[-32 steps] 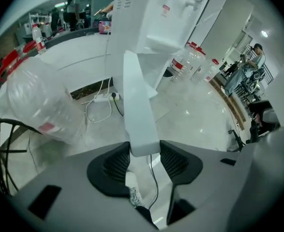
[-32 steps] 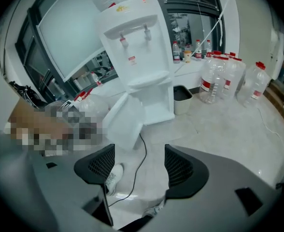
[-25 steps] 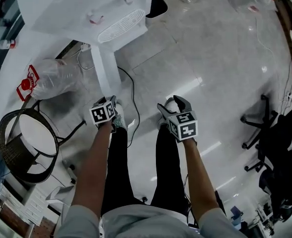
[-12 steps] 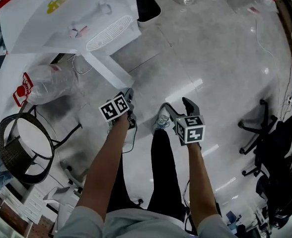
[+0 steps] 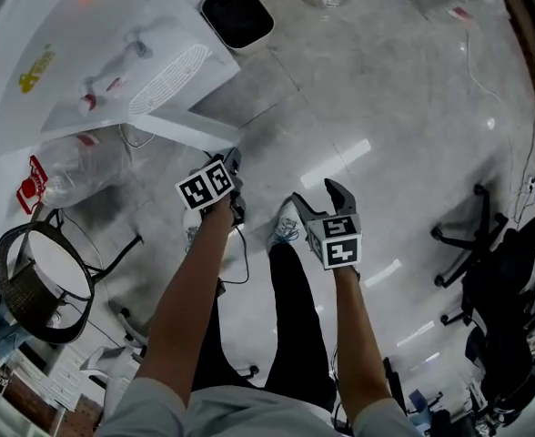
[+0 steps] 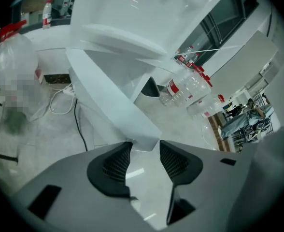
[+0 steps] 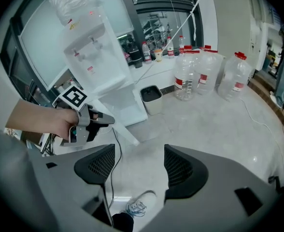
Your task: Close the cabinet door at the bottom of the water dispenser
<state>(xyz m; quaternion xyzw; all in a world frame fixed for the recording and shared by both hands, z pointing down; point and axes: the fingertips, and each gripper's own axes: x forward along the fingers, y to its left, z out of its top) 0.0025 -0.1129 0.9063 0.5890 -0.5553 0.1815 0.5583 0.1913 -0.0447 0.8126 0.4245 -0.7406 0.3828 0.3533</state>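
White water dispenser (image 5: 113, 71) at upper left of the head view. Its bottom cabinet door (image 5: 181, 130) stands swung out, open over the grey floor (image 5: 386, 107). We note the left gripper (image 5: 231, 164) at the door's free end, jaws apart and released. The door's edge lies just ahead of the tips, not pinched; contact we cannot tell. Right gripper (image 5: 317, 198) hangs just to its right, jaws apart, with only floor and a shoe (image 5: 286, 228) showing between them. Black bin (image 5: 237, 14) sits beside the dispenser.
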